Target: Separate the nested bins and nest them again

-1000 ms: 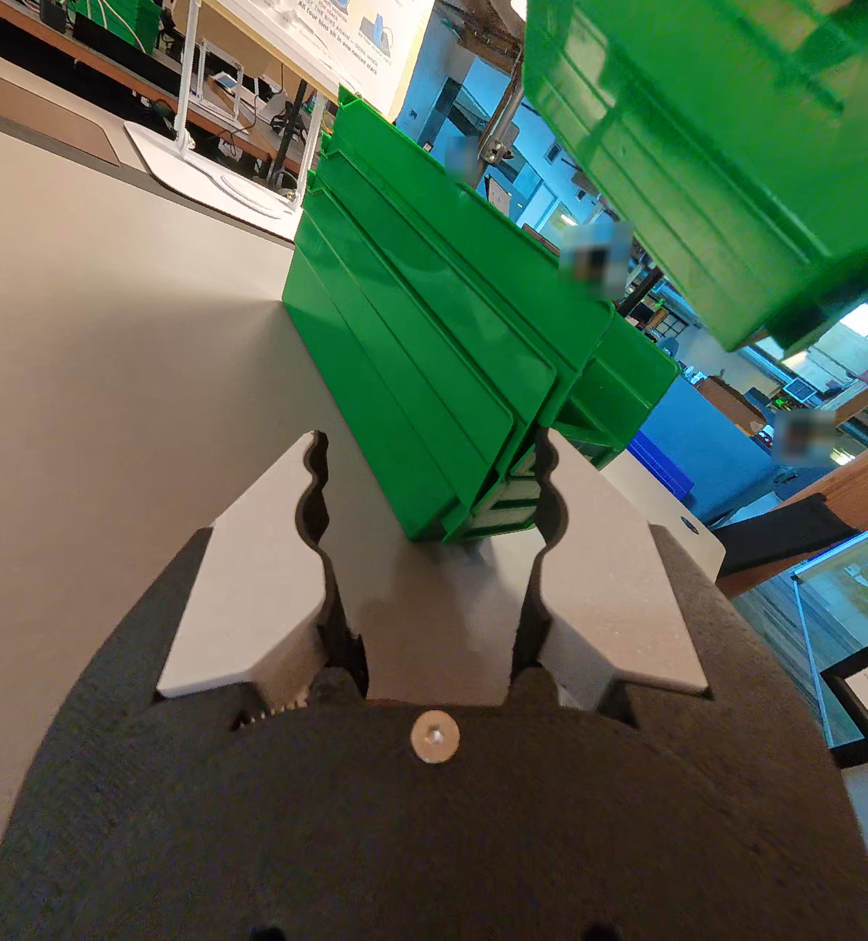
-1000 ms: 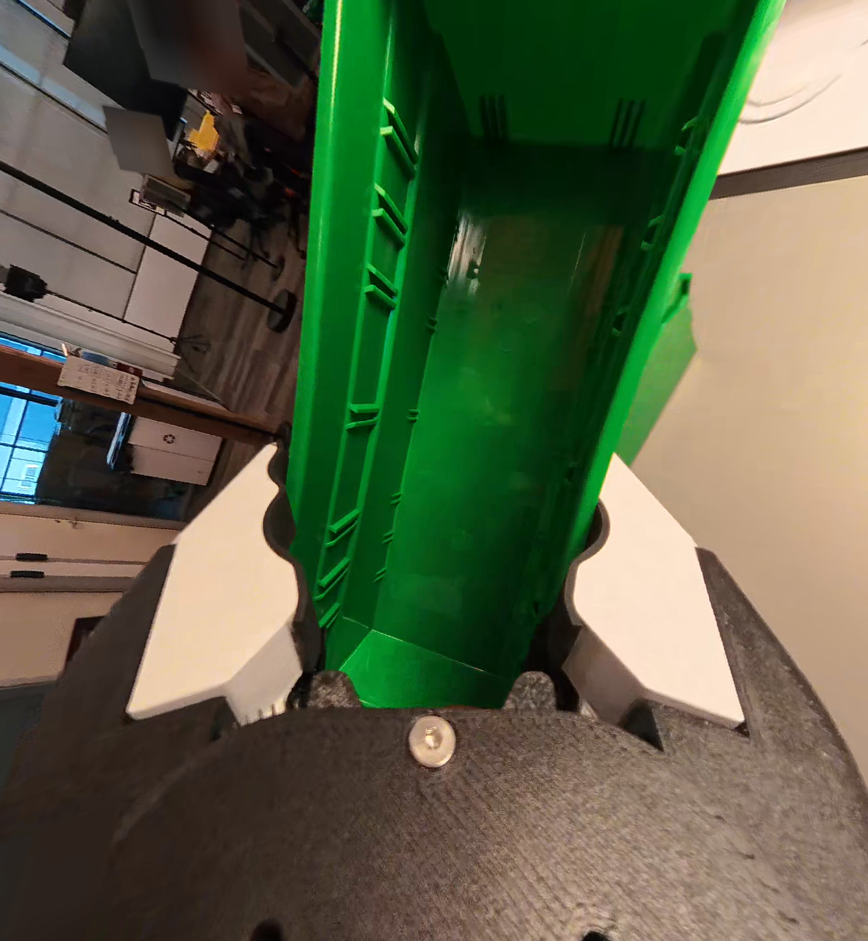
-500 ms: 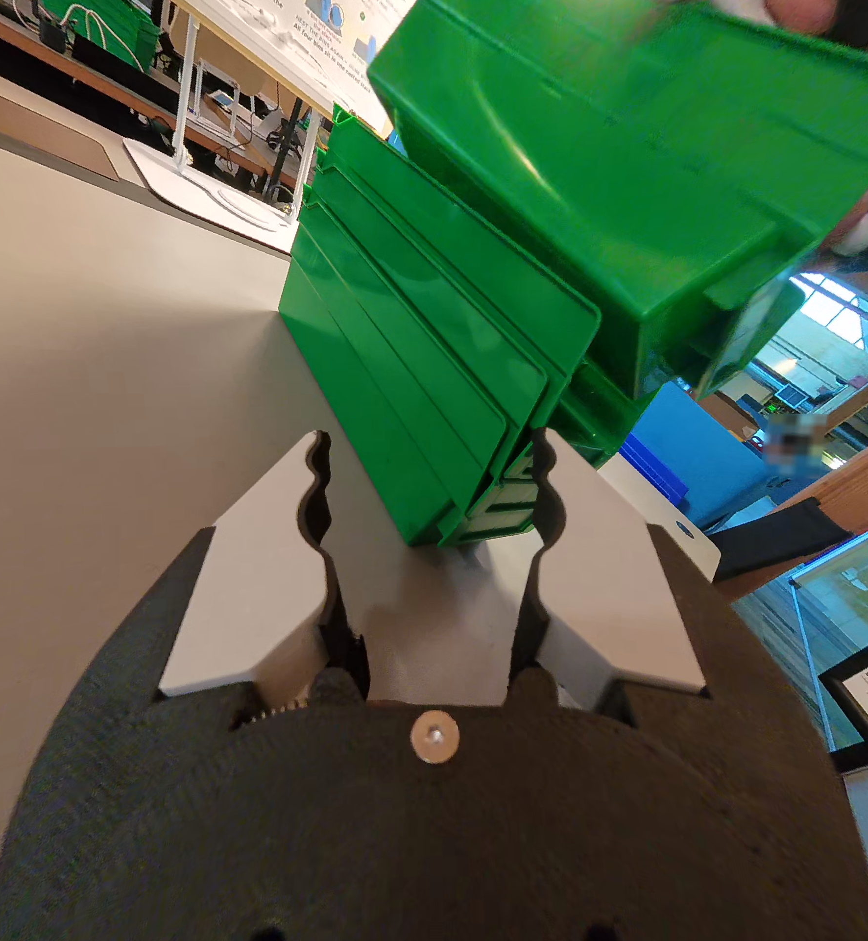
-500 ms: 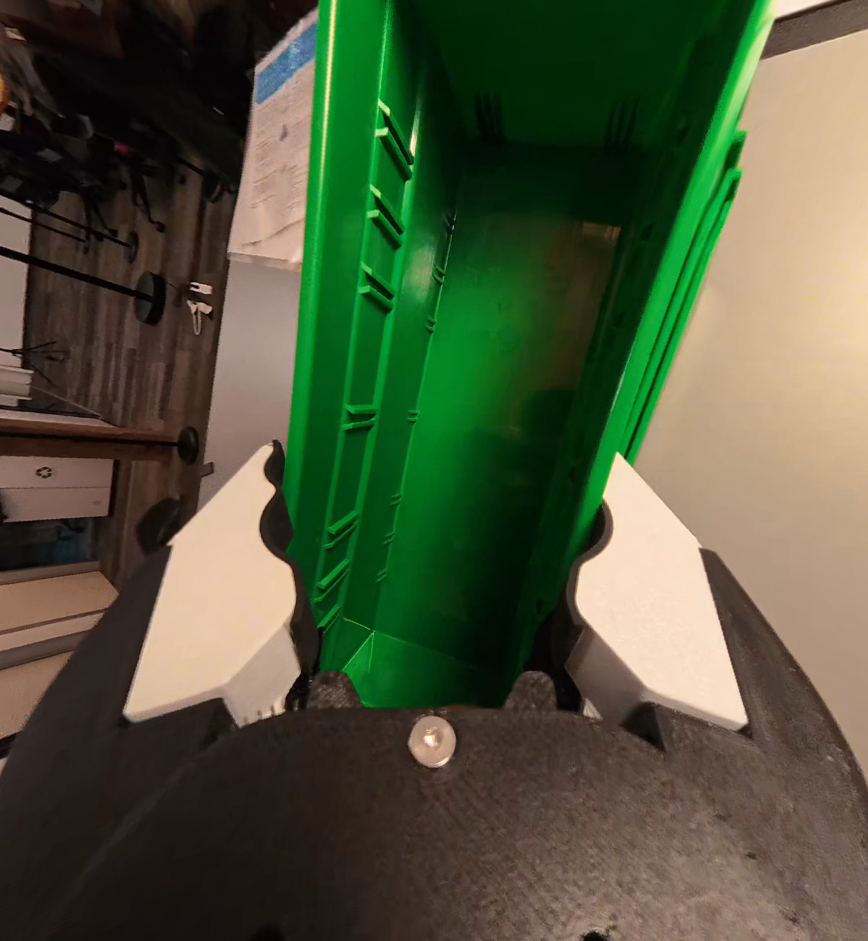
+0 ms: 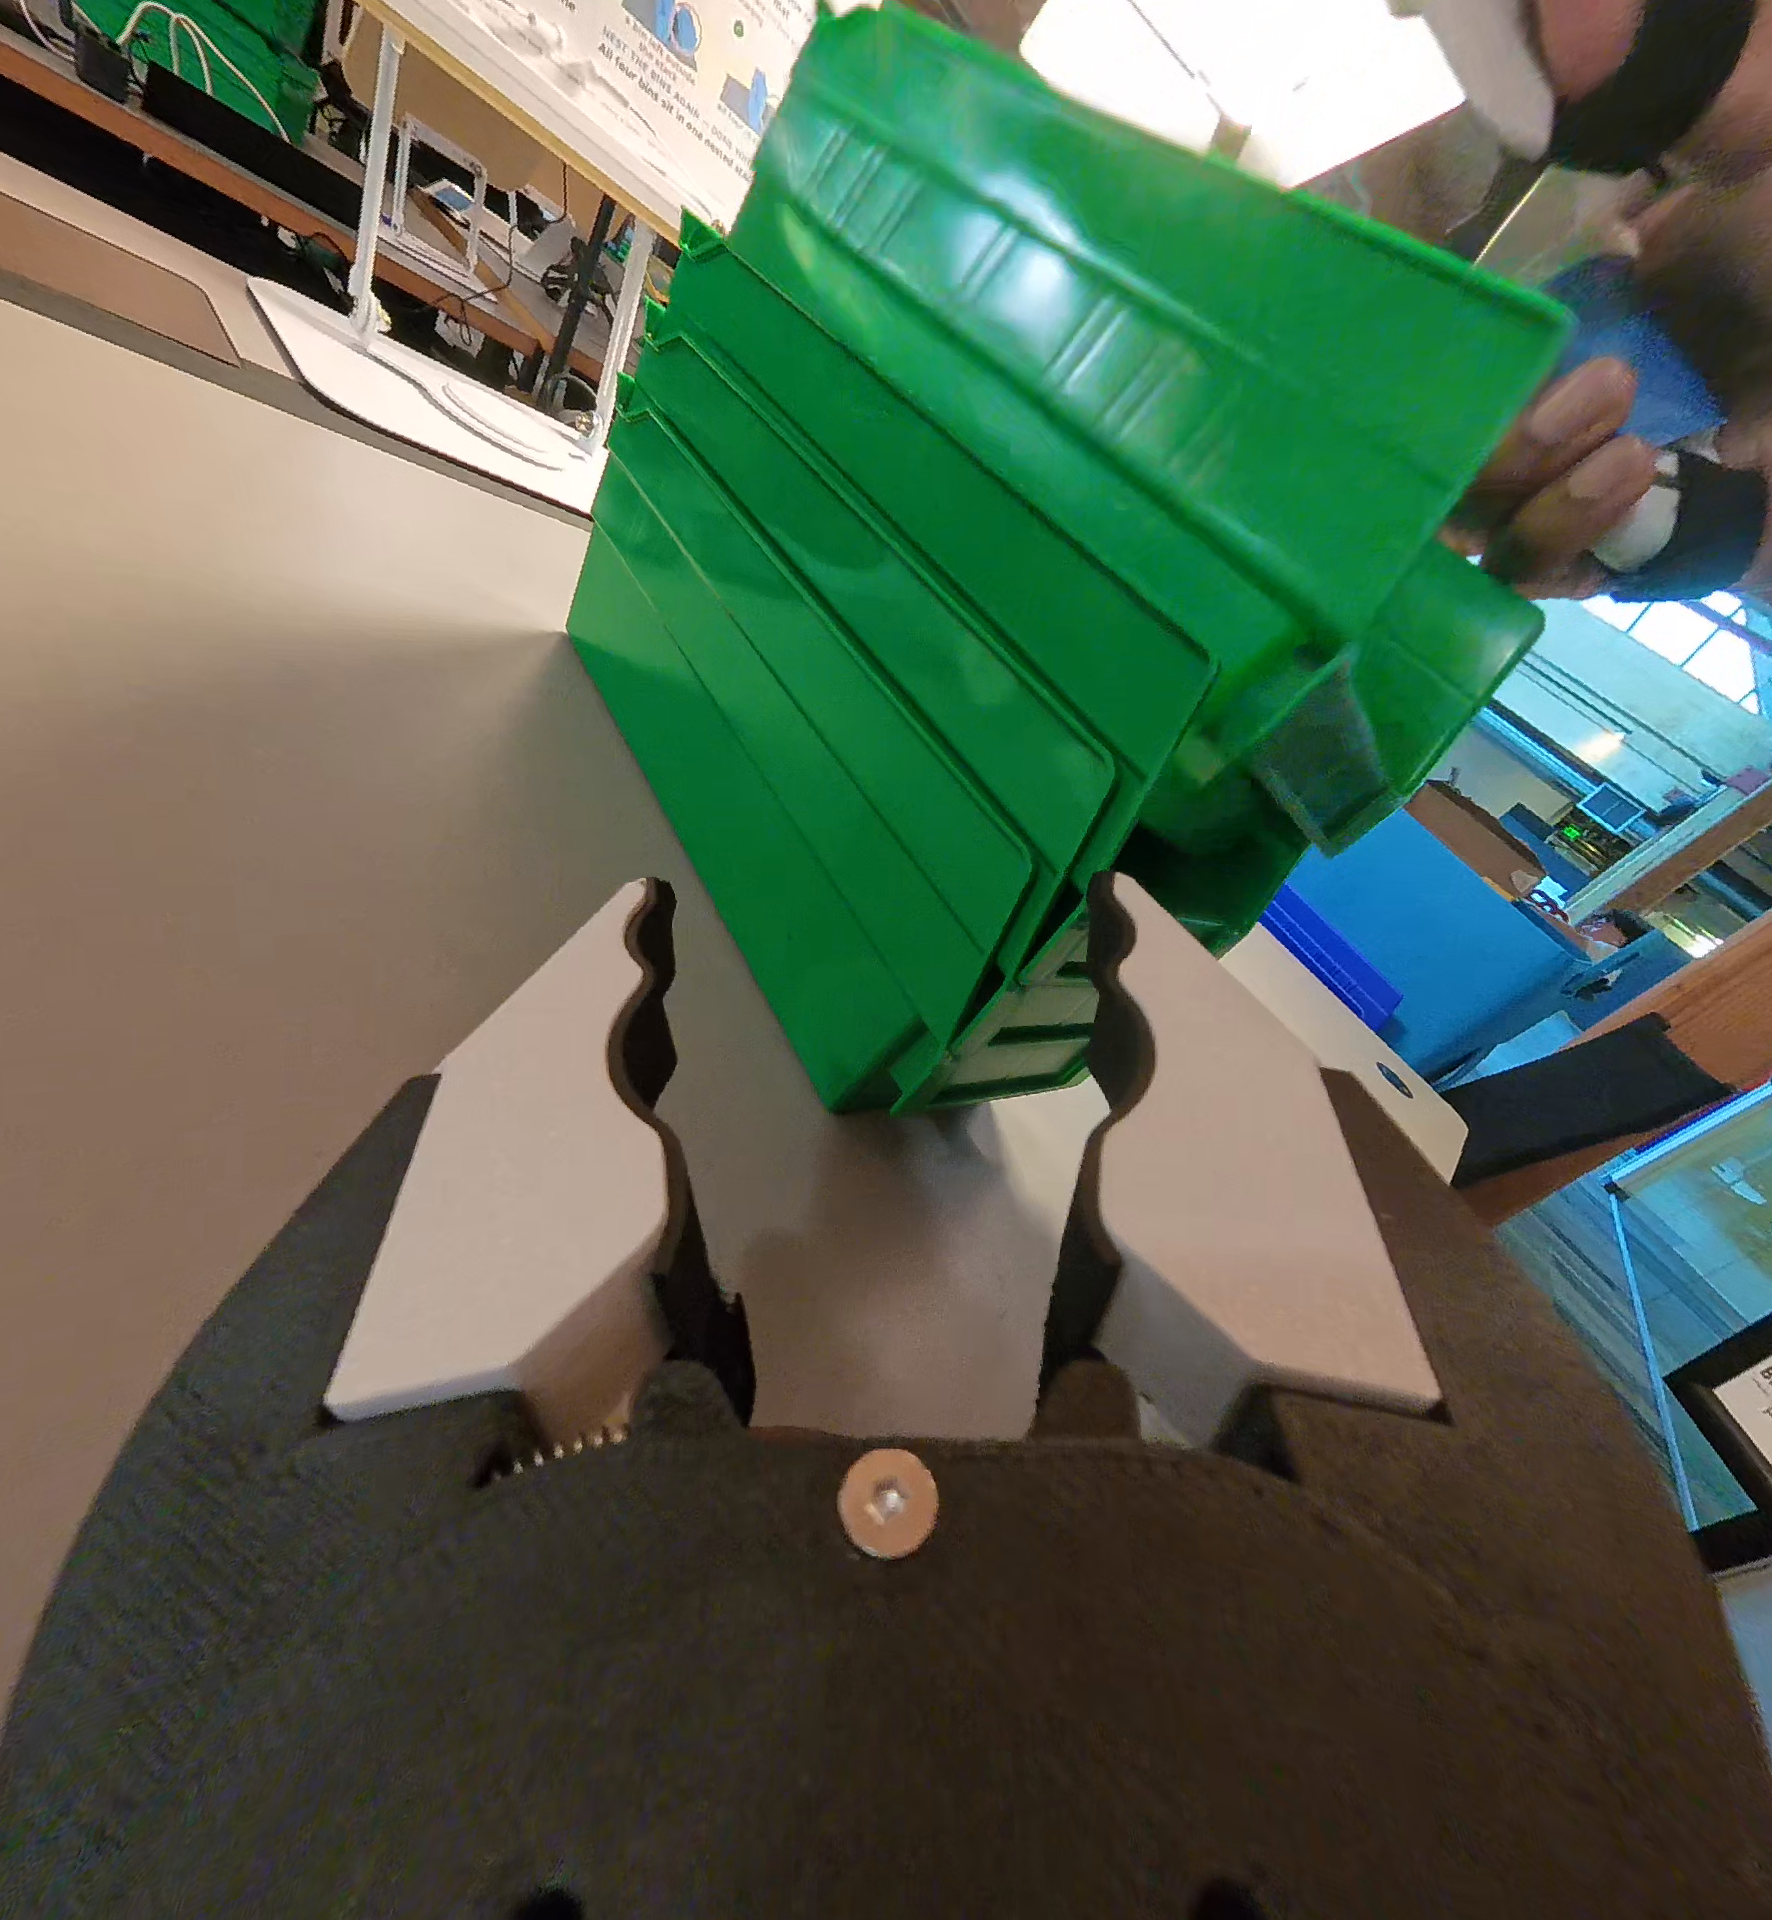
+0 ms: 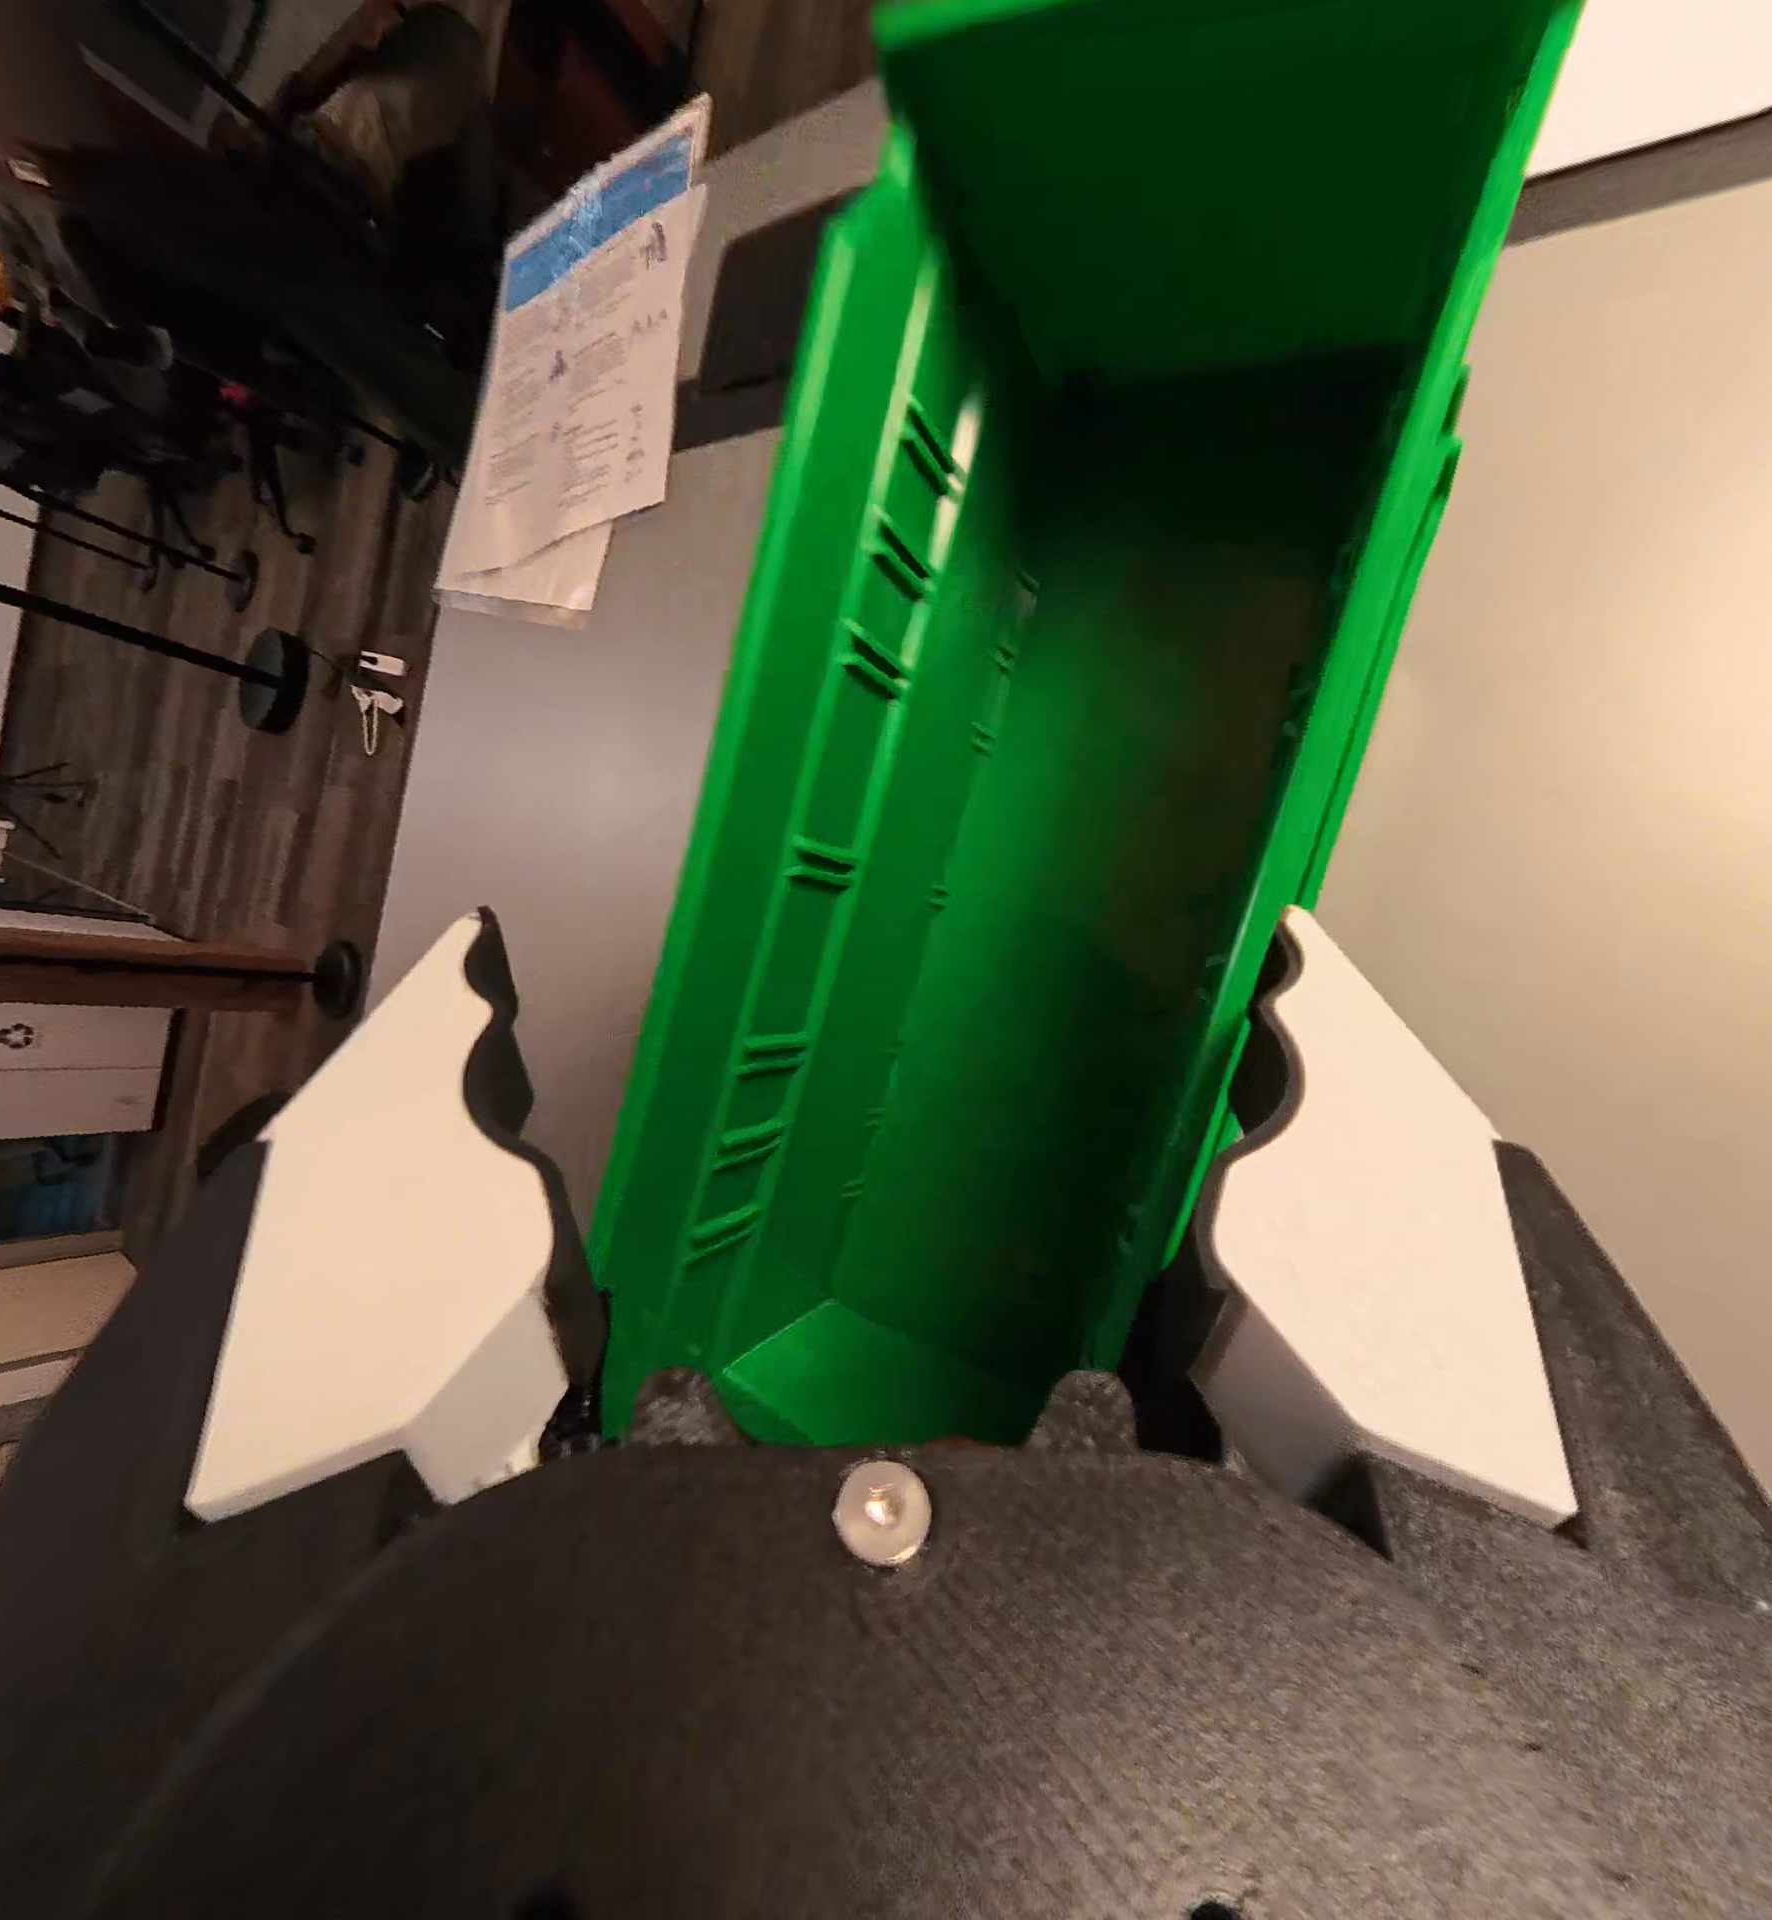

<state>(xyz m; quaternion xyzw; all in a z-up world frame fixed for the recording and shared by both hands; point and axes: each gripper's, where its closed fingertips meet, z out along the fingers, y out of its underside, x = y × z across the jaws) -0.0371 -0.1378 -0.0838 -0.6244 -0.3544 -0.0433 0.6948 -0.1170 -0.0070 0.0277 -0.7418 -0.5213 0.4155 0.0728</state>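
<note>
Left wrist view: the left gripper is spread and empty, low over the grey table, just before the stack of nested green plastic bins near its far edge. A top green bin is tilted into the stack.

Right wrist view: the right gripper is spread wide, its left finger clear of the bin. Unsupported, the bin could tip off.

We see that each gripper, the left gripper and the right gripper, has a black grainy body, two white angular fingers with black wavy pads, and one silver screw in the middle near the finger bases.
</note>
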